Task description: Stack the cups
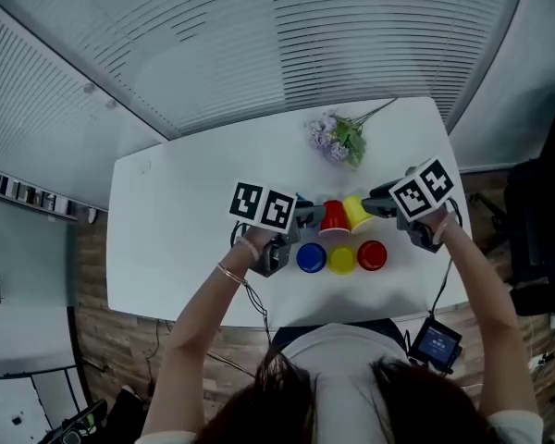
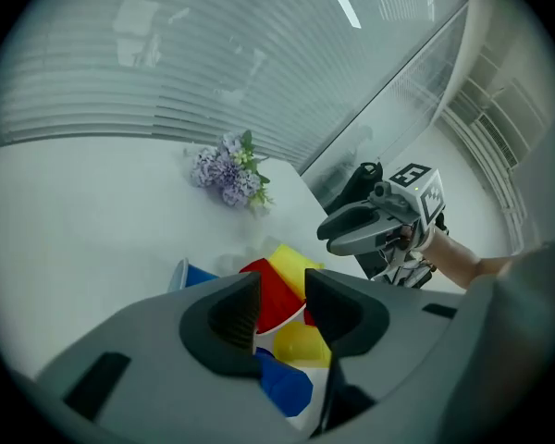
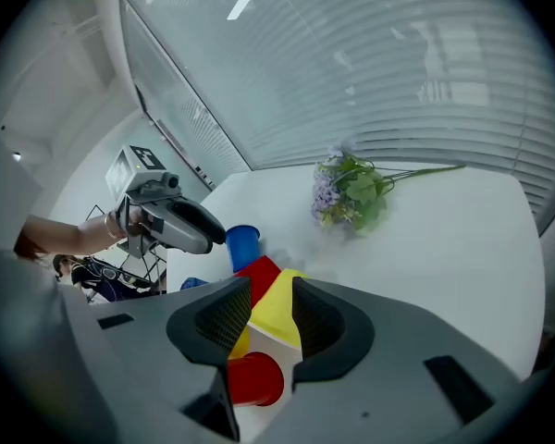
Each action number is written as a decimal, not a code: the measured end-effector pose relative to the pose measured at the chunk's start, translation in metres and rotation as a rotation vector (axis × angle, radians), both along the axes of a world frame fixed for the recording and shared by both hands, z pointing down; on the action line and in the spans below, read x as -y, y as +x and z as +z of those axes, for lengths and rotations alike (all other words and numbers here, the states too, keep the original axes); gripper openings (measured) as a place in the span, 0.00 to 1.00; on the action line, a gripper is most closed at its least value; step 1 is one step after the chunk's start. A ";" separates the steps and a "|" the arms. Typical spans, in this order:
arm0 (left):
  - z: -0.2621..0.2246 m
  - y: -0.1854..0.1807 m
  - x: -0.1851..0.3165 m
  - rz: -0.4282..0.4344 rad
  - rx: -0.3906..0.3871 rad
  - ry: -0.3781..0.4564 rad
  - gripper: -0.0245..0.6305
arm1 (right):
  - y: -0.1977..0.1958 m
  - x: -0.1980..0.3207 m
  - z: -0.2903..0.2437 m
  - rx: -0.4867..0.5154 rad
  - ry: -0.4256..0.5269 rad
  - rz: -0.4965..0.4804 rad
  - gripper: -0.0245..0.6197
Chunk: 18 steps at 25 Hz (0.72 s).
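Left gripper view looks along the left gripper (image 2: 280, 308). Its jaws stand apart and grasp nothing. In the gap between them a red cup (image 2: 270, 296) shows, and a yellow cup (image 2: 294, 265) leans on it, on the side toward the other gripper. Right gripper view shows the right gripper (image 3: 262, 314) released as well, its jaws apart, with that yellow cup in the gap and no pad pressing on it.

Head view shows both grippers facing each other across this pair on the white table (image 1: 166, 248). Nearer to the person, three more cups stand in one row: a blue cup (image 1: 311, 257), a second yellow cup (image 1: 341, 260) and a second red cup (image 1: 372, 254). A second blue cup (image 3: 243, 245) stands just behind the red cup. Purple flowers (image 1: 338, 140) lie well apart, near the far edge.
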<state>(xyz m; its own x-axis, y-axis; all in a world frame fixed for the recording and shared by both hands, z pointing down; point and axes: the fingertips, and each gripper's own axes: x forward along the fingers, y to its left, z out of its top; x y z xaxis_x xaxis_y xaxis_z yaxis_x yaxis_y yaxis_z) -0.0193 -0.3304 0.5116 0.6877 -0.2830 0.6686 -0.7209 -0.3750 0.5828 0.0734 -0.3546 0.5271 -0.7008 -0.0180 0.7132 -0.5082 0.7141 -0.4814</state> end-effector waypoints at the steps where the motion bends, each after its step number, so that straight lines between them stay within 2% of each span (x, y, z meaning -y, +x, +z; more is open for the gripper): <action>1: 0.006 0.003 0.001 0.012 -0.008 -0.029 0.30 | -0.001 0.002 0.005 -0.005 -0.022 0.005 0.29; 5: 0.030 0.015 0.000 0.048 -0.039 -0.146 0.37 | -0.005 0.005 0.024 -0.016 -0.115 0.021 0.35; 11: 0.044 0.029 0.007 0.038 -0.039 -0.228 0.43 | -0.005 0.004 0.043 -0.034 -0.214 0.017 0.42; 18: 0.052 0.031 0.016 0.084 0.066 -0.258 0.48 | -0.008 0.004 0.059 -0.053 -0.274 0.002 0.44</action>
